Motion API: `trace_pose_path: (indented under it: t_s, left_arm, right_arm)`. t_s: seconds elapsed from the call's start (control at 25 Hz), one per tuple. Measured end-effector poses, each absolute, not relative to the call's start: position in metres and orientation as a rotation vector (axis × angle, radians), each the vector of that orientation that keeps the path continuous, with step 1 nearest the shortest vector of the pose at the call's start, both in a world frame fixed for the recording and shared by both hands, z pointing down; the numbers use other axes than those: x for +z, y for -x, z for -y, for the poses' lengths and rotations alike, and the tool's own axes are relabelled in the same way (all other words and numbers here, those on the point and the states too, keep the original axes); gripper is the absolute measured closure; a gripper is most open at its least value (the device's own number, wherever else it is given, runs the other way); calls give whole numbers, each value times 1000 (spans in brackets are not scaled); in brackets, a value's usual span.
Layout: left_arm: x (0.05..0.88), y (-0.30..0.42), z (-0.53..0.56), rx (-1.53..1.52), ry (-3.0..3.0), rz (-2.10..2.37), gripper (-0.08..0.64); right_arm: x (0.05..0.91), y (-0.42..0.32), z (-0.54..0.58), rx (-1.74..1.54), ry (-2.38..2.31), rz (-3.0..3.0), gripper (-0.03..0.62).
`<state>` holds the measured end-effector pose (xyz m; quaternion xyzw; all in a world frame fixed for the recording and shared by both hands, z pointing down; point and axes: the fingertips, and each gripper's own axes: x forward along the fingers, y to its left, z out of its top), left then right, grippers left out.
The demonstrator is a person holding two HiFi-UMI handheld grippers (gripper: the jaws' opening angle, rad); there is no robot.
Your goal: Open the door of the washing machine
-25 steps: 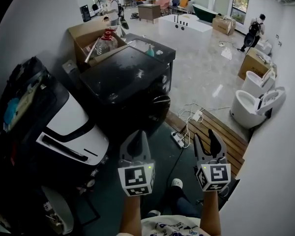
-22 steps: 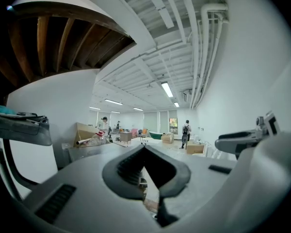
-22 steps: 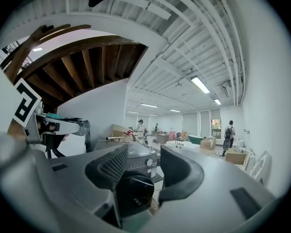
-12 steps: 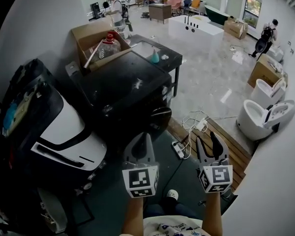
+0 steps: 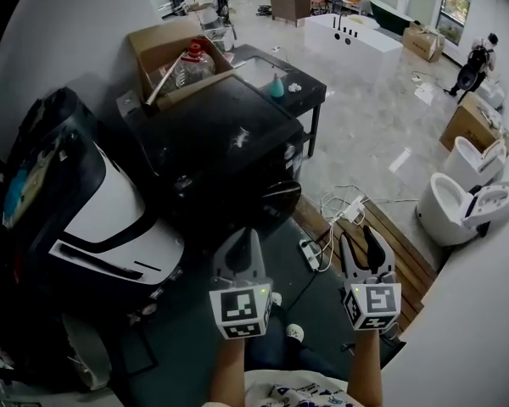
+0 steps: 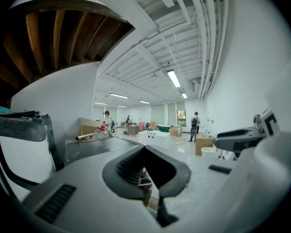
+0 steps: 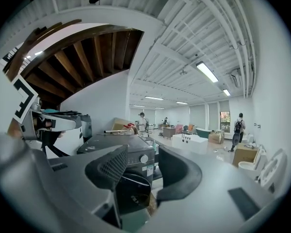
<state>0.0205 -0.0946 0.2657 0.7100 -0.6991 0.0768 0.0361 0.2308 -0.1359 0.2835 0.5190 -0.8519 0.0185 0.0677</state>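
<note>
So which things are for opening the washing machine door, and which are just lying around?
For the job: washing machine, its round door, left gripper, right gripper.

Just lying about: cardboard box, teal bottle, power strip, toilets.

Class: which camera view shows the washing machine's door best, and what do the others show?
The right gripper view: the washing machine door faces the camera, framed between the open jaws. The head view shows it only obliquely from above; the left gripper view doesn't show it.
</note>
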Motion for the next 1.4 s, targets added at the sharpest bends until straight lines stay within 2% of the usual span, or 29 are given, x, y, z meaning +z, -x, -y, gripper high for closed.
trace_pose_path:
  t_s: [0.92, 1.4]
  left_arm:
    - [298, 26, 266, 314, -2184, 2051, 560]
    - [344, 47, 335, 419, -2213, 1919, 560]
  right_arm:
    - [325, -165, 297, 87, -1409, 2545, 385]
    - [394, -116, 356, 140, -1145, 2476, 385]
